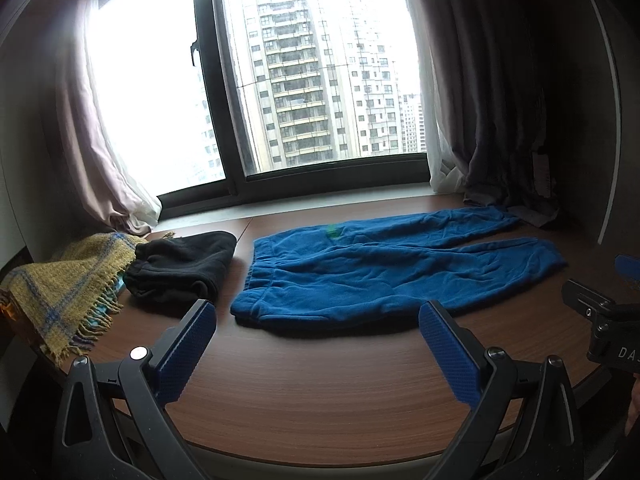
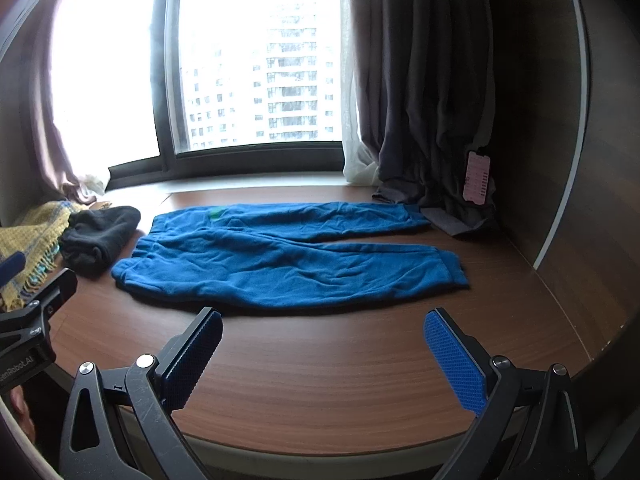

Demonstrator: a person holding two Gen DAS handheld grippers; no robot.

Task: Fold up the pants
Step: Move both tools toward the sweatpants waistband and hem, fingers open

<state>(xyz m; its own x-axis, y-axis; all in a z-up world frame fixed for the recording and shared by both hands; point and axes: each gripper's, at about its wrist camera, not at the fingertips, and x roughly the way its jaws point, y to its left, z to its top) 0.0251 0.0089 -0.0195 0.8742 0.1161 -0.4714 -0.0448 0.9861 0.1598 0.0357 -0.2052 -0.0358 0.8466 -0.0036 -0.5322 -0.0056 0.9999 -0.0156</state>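
Hovering over bare tabletop, the left gripper [image 1: 318, 330] is held w/ its blue-padded fingers spread wide apart, nothing between them; the right gripper [image 2: 324, 338] is held the same way, spread and empty, just short of the garment's near edge. No fold is seen yet, so the step in hand is judged to be the approach before the first grasp. Next move likely calls for a pinch at the waistband (left side) and at the near leg cuff (right side), so one leg can be laid over the other.

The blue fleece jogger pants [image 2: 280, 264] are spread flat on the brown wood-grain table [image 2: 320, 392], waistband toward the left, both legs run to the right, slightly apart, fabric wrinkled, approx. mid-table. A folded black fleece garment [image 1: 184, 268] lies just beside the waistband, and a yellow plaid fringed blanket [image 1: 60, 292] lies beyond it.
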